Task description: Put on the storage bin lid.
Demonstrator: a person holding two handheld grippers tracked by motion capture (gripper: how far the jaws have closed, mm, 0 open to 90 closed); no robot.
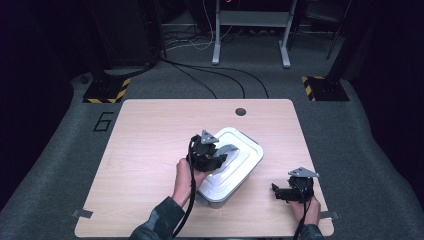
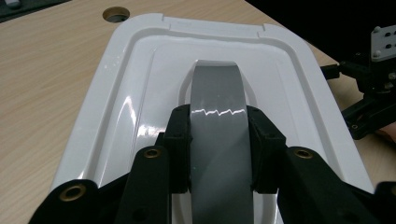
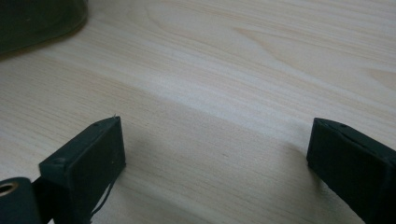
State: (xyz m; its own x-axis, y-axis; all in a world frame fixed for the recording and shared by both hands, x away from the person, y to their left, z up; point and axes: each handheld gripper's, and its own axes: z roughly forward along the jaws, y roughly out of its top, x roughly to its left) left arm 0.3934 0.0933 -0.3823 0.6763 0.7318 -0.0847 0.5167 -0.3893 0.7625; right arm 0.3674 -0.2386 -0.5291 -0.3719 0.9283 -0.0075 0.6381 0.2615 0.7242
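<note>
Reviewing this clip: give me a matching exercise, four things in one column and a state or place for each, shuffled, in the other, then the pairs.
Things:
1. left gripper
2. right gripper
3. white lid
4. round hole

States or places:
A. jaws wide apart over bare wood
B. near the table's far edge
C. shut on the grey handle
D. lying on the grey container

Pairs: 1-C, 2-A, 3-D, 4-B

Dim room, grey carpet floor (image 1: 350,145), hazard-striped stand bases (image 1: 106,91), grey metal frame (image 1: 252,20), floor cables (image 1: 215,75)
</note>
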